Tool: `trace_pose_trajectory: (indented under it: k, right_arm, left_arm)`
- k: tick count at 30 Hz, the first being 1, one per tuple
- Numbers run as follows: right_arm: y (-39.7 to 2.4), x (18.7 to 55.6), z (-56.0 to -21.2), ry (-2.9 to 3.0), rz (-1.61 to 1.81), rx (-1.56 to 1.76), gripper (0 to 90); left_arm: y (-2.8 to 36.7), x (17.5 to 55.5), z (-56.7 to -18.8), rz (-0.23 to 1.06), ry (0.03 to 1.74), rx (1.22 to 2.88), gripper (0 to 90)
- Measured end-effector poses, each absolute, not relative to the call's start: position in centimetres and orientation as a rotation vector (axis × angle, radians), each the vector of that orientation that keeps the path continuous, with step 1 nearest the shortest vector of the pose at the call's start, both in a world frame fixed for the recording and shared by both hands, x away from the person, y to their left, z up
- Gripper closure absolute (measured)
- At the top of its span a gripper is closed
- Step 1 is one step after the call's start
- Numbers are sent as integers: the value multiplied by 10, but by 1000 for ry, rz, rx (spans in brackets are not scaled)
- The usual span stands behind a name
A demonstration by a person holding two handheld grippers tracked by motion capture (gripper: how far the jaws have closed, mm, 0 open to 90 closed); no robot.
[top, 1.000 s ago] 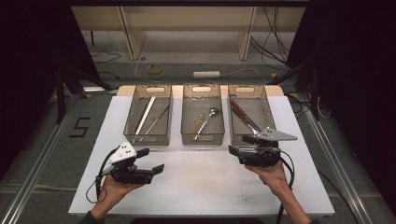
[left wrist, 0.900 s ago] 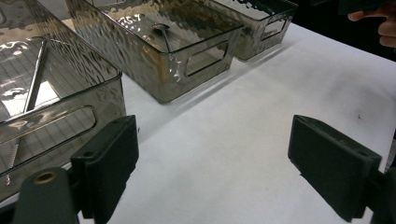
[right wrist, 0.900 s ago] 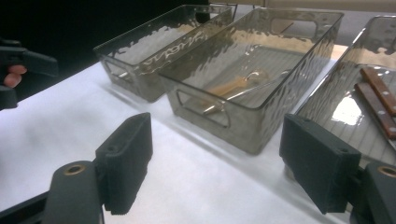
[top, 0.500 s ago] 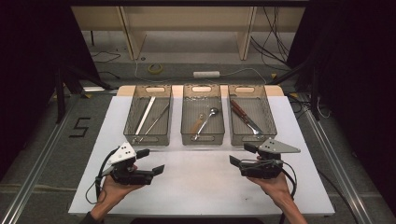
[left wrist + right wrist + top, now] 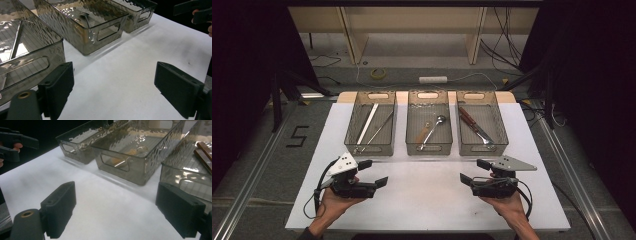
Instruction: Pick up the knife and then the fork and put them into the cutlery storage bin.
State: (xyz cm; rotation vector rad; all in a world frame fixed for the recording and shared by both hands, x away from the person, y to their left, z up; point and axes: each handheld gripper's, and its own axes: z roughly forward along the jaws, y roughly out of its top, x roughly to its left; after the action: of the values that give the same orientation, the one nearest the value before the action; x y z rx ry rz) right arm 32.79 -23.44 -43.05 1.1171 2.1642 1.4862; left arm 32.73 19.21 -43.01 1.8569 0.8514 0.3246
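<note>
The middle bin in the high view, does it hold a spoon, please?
Yes, a metal spoon lies in the middle bin, beside a small wooden-handled piece.

Left tool (image 5: 113, 90) wide open over white counter (image 5: 140, 60); three clear bins (image 5: 100, 22) just ahead; other tool (image 5: 195, 10) top right.

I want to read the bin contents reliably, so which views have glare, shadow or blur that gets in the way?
High view: even light on the white table, dark surround, cutlery legible. Left gripper view: rippled walls of the middle bin glint and warp what lies inside; the near jaws look soft. Right gripper view: bright reflections on the right bin, and soft bin shadows on the table.
</note>
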Motion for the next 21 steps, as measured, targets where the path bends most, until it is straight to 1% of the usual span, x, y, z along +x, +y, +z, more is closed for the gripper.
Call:
trace_pose_trajectory:
  k: [9, 21]
  right_arm:
    - [-237, 320, -434, 2158, 1473, 1128, 177]
    - [-238, 319, -434, 2156, 1476, 1132, 179]
  left_arm:
    - [193, 327, -430, 322, 850, 1854, 157]
    - [192, 327, -430, 323, 851, 1856, 157]
